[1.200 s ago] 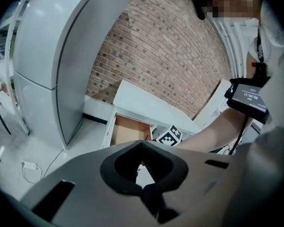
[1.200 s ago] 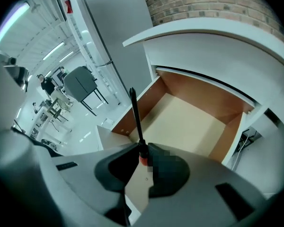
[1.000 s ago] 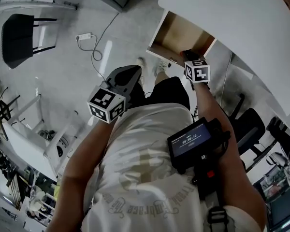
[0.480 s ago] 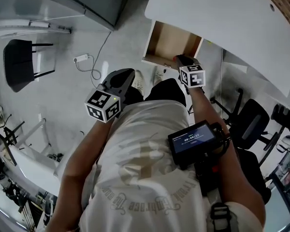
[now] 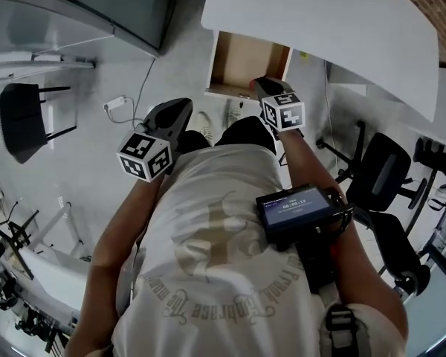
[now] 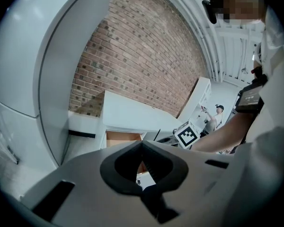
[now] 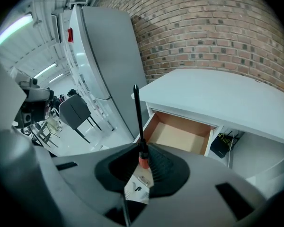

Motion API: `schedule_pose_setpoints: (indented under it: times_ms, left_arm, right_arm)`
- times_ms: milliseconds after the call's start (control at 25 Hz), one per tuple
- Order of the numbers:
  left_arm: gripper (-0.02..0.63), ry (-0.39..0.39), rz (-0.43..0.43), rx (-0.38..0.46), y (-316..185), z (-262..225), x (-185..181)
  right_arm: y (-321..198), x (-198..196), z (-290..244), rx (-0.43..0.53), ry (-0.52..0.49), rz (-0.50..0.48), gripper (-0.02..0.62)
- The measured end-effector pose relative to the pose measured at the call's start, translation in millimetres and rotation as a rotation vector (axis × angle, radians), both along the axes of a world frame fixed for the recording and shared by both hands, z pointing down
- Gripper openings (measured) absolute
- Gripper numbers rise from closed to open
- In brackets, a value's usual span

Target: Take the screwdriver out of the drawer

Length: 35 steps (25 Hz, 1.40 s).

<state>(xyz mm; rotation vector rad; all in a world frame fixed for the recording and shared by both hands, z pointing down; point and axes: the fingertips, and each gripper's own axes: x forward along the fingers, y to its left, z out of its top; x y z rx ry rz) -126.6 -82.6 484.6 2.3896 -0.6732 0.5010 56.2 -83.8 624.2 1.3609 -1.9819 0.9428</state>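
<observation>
My right gripper (image 7: 143,162) is shut on the screwdriver (image 7: 138,122). Its orange handle sits between the jaws and the black shaft stands up out of them. In the head view the right gripper (image 5: 264,88) hangs at the front edge of the open drawer (image 5: 245,62). The drawer (image 7: 182,134) is light wood inside, shows nothing in it, and is pulled out from under the white desk (image 7: 217,98). My left gripper (image 5: 171,116) hovers over the floor to the left of the drawer, jaws together and nothing in them. In its own view the left gripper (image 6: 142,169) points toward the drawer (image 6: 123,138).
A black office chair (image 5: 386,177) stands right of the desk, and another dark chair (image 5: 22,117) is far left. A power strip with a cable (image 5: 115,103) lies on the floor. A tall grey fridge (image 7: 104,65) and a brick wall (image 7: 203,32) are behind the desk.
My right gripper has risen from the drawer's front with the screwdriver still in it. The left gripper has lifted a little. The drawer stays open.
</observation>
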Motion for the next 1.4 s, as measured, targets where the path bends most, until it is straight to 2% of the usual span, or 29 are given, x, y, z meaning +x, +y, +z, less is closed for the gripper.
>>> schedule_pose_setpoints:
  times_ms: [360,600,880,1400]
  left_arm:
    - [0.021,0.020,0.037,0.064,23,-37,-8]
    - [0.021,0.063,0.048,0.068,12,-43,-2]
    - [0.021,0.078,0.106,0.093,-8,-46,9]
    - [0.021,0.104,0.193,0.134,-19,-57,34]
  right_arm:
    - [16,-5,-73,0.135,-0.014,0.078,0.069]
    - [17,0,-97,0.181,-0.005,0.101,0.069]
    - [5,-17,-118,0.232,-0.032,0.048,0.069]
    - [9,-28,-169,0.312,-0.083,0.047,0.069]
